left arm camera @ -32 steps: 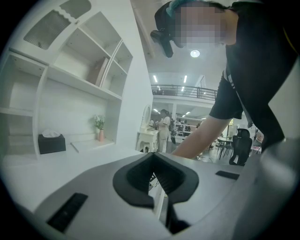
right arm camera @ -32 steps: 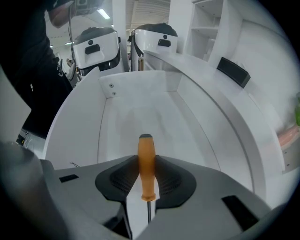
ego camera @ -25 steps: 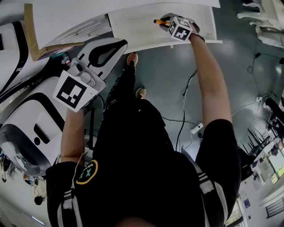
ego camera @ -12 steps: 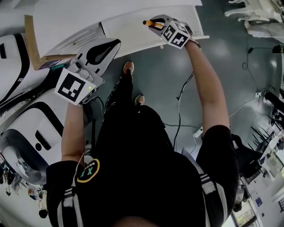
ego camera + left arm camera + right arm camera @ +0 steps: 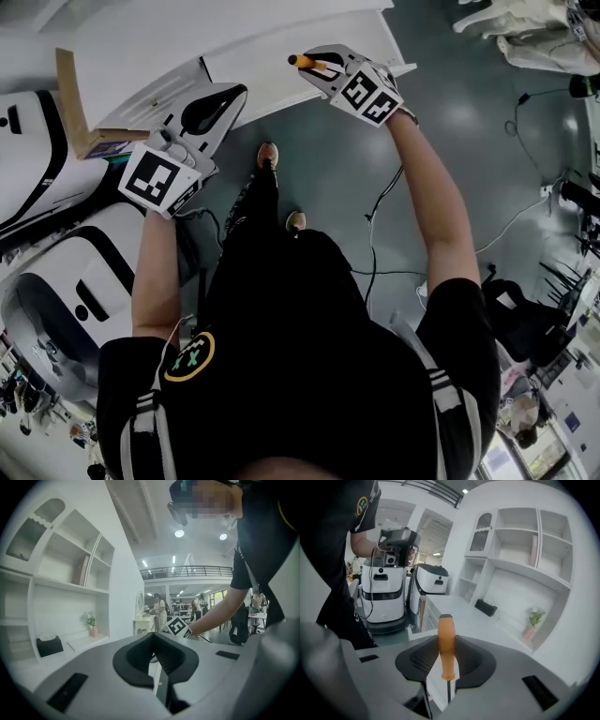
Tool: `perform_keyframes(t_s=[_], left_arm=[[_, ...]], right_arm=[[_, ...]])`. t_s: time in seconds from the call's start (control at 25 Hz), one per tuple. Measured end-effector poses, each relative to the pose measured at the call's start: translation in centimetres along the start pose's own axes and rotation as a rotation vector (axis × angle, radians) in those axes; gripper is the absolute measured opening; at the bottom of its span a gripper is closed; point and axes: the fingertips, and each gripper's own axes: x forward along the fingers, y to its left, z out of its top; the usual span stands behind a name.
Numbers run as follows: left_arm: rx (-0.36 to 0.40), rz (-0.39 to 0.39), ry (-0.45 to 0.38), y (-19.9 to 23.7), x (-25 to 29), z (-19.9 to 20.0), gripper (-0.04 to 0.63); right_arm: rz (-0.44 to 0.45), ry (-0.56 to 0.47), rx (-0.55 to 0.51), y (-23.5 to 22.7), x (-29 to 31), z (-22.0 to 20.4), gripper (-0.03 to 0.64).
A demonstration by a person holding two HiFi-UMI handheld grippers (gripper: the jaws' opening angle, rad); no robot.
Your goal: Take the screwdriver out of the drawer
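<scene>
Orange-handled screwdriver (image 5: 446, 646) clamped in the right tool (image 5: 445, 665)
Its handle sticks out past the black pads (image 5: 474, 660), metal shaft pointing back toward the tool body; in the head view it hangs over the open white drawer (image 5: 262, 66). The left tool (image 5: 242, 91) sits beside the drawer's left end, jaws together and empty

A big open robotics lab staged as a home: white shelves (image 5: 526, 572) with a plant (image 5: 534, 617) stand as a mock room, while white robots (image 5: 384, 597) are parked alongside, cables (image 5: 371, 246) trail over the grey floor (image 5: 487, 141), and a railed gallery (image 5: 187, 571) runs overhead
</scene>
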Motion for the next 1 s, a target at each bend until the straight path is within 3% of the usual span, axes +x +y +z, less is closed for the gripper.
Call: perform_keyframes(t_s=[0.56,1.0], left_arm=[[0.058,-0.032,-0.047,-9.8,-0.5,4.7,0.017],[0.108,-0.046,-0.062,-18.1,-2.5,7.2,0.017]], right_arm=[[-0.169,-0.22,0.071,7.0,-14.4,6.2,0.129],[-0.247,-0.385,0.131,13.7,-23.7,9.3,0.129]])
